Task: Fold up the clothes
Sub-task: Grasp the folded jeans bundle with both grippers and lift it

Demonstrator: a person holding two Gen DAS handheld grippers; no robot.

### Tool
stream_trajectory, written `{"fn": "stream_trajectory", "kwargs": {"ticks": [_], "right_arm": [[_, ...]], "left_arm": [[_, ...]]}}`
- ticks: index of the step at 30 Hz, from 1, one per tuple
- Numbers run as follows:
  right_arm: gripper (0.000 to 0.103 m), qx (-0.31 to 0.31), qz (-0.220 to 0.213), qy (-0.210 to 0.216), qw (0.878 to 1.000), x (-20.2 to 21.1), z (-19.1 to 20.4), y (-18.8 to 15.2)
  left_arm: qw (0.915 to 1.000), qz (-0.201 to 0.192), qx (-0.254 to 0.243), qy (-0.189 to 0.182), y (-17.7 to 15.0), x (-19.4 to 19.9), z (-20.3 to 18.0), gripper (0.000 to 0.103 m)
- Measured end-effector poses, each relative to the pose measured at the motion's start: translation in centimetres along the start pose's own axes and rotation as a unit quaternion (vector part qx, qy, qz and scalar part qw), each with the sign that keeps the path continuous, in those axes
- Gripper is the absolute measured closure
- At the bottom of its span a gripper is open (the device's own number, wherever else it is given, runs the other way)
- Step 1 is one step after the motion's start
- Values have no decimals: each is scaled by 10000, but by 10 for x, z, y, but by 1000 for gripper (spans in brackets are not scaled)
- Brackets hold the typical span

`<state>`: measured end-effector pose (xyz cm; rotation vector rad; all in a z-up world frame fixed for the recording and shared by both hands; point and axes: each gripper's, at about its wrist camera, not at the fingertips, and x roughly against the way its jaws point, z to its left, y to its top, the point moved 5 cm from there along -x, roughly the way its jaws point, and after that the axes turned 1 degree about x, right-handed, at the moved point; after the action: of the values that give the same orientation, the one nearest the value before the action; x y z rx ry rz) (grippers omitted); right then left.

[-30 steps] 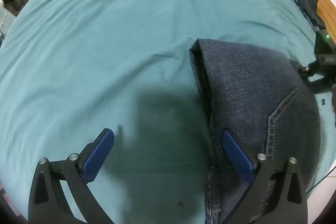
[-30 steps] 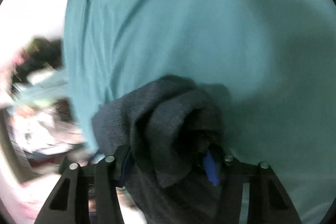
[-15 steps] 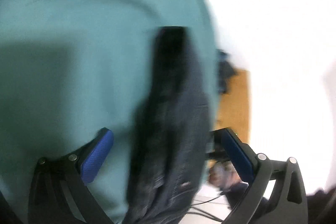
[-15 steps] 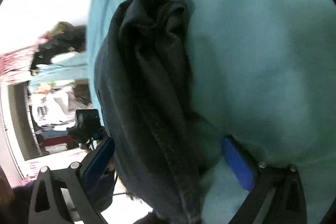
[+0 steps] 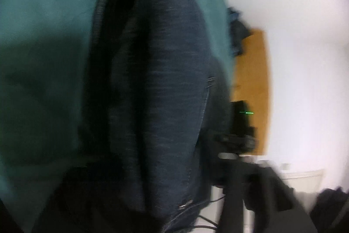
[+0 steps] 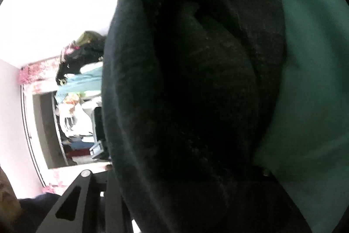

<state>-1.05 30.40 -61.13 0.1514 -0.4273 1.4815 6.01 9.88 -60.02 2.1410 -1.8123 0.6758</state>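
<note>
Folded jeans are lying bunched on the teal sheet, filling both views. Left gripper and right gripper are closing — denim is sitting between the jaws; pad contact cannot be told.

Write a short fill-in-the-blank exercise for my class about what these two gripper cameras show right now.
1. The garment filling both views is a pair of dark ____ jeans.
2. The jeans lie on a ____ sheet.
3. In the left wrist view, an ____ wooden board shows beyond the sheet's edge.

Missing words: blue; teal; orange
</note>
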Motion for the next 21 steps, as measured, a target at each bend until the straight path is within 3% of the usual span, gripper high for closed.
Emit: {"fn": "stream_trajectory", "kwargs": {"ticks": [5, 11, 16, 19, 21], "right_arm": [[68, 92, -286, 214, 9993, 28, 25, -6], [68, 237, -752, 170, 9967, 104, 61, -14], [68, 83, -1474, 151, 9889, 226, 76, -28], [68, 27, -1949, -48, 9808, 314, 74, -39], [68, 24, -2276, -259, 9734, 394, 64, -48]], "left_arm": [[9999, 57, -17, 120, -12, 3, -37, 73], [9991, 162, -352, 183, -22, 3, -108, 73], [9946, 434, -923, 214, -33, -4, -195, 73], [9881, 762, -1334, 98, -44, -70, -273, 73], [9828, 947, -1583, 4, -56, -121, -319, 73]]}}
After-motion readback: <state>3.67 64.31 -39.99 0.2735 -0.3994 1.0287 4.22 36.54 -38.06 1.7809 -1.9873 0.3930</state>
